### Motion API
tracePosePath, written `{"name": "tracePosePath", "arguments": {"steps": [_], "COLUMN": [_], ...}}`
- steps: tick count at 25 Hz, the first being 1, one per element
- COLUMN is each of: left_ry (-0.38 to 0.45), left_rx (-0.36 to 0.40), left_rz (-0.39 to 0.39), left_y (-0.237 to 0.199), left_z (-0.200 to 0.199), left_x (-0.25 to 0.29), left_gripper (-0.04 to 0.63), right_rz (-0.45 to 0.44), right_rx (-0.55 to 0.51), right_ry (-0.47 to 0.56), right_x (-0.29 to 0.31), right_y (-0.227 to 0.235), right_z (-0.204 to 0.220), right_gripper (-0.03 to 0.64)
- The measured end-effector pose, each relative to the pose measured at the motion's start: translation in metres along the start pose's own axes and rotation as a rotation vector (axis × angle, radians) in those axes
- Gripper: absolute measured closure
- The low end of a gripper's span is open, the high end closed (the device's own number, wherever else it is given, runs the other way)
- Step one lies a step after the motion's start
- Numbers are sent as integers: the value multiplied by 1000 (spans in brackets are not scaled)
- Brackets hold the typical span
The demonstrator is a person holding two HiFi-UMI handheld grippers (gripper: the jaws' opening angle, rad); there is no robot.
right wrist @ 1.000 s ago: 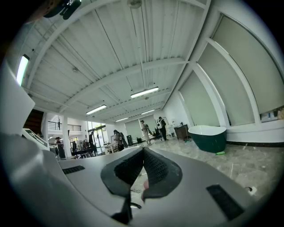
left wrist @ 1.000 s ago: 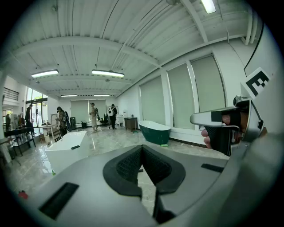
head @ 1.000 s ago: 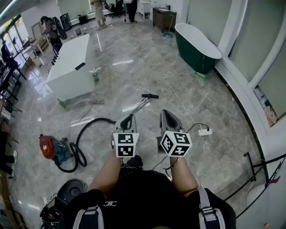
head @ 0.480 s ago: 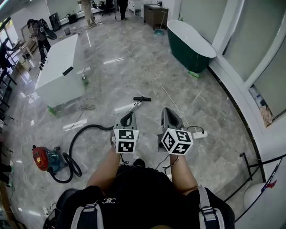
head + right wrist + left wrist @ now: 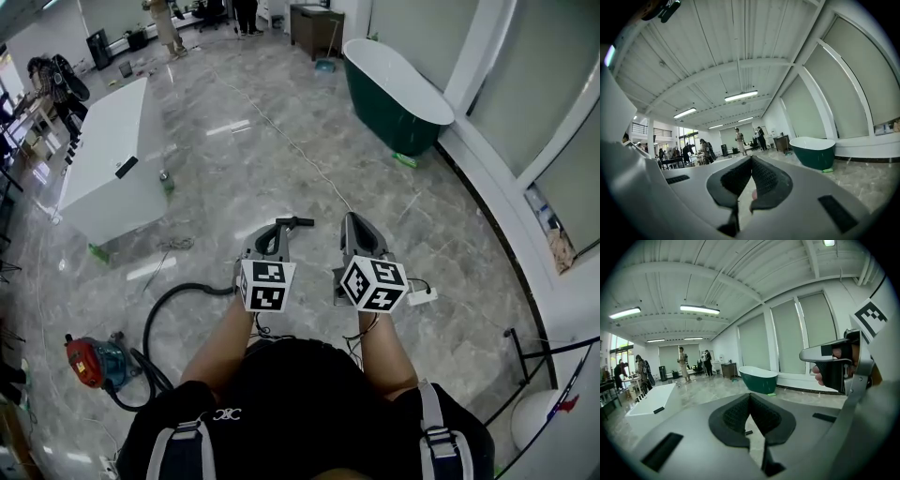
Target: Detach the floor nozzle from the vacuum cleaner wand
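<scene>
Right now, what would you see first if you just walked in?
The big green bathtub at the upper right stands out most. Then come the left claw and right claw, both shut and held out in the middle, and the red vacuum cleaner at the lower left.

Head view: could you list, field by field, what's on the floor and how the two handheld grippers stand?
Left gripper: shut, empty
Right gripper: shut, empty
Floor nozzle: black, on the floor just beyond the left gripper, untouched
Vacuum cleaner: red, lower left, black hose looping beside it
Bathtub: green, upper right
</scene>
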State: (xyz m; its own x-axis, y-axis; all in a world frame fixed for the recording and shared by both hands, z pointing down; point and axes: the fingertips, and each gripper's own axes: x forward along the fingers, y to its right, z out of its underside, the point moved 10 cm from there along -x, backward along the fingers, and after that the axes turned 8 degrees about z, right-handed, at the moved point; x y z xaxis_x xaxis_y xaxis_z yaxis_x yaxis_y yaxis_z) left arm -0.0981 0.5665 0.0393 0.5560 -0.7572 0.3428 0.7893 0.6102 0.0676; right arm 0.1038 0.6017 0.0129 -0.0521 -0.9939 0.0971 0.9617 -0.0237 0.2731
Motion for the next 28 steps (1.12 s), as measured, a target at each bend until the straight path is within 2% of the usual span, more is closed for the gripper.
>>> {"name": "tracePosePath", "arguments": {"steps": [12,19,28], "left_ry": [-75,-112,-106], "left_rx": [-95,-90,-73], "left_rz": [-46,-96,-161], "left_y": [-90,-131,-202], "left_z": [13,14,-25], "left_x": [67,117,211], "left_gripper": [585,586,586], "right_rz": [12,-60,-165], "right_rx": [-21,7,28], "right_ry": [-52,-68,-45], "right_x": [107,192,332], "right_y": [-11,-14,-12], "right_z": [20,22,-5], "right_gripper": [604,603,604]}}
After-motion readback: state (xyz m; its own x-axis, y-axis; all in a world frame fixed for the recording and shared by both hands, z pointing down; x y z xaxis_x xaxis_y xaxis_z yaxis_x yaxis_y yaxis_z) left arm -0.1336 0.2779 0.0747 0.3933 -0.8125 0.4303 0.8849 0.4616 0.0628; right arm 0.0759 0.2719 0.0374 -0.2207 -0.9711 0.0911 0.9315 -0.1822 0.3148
